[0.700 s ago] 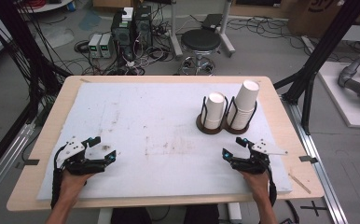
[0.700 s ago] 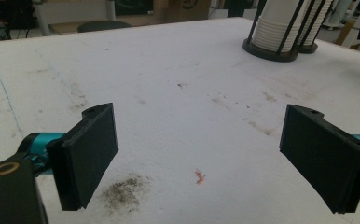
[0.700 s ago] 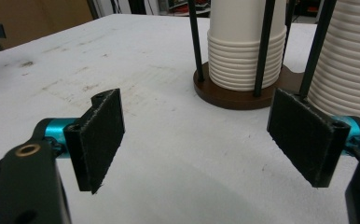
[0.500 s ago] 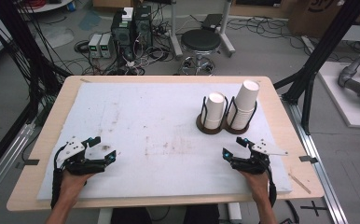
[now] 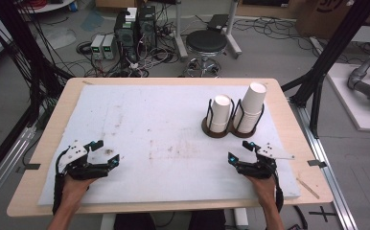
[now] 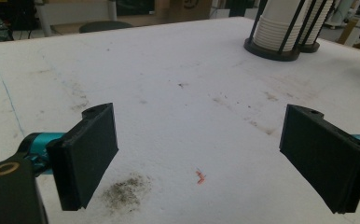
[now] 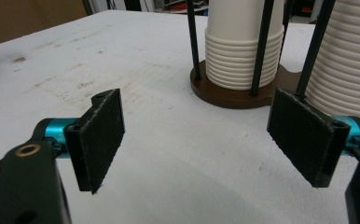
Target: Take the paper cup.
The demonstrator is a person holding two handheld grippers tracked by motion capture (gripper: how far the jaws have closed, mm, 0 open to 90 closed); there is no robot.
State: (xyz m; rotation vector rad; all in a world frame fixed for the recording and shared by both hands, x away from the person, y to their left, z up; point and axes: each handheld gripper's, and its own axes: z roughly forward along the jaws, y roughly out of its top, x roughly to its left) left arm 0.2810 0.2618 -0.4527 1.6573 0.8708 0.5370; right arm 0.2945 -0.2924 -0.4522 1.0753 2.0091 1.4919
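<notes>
White foam table pad (image 5: 164, 124) carries two stacks of white paper cups (image 5: 220, 114) (image 5: 251, 106) ahead of my right gripper (image 5: 243, 152); my left gripper (image 5: 107, 154) sits apart; both jaws spread, empty.

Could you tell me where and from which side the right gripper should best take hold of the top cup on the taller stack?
Probably grip the top cup by its side wall just below its closed, upturned base, coming from above. It stands clear of the holder's black rods, which cage the stack's lower part. The right gripper is open and nearest.
</notes>
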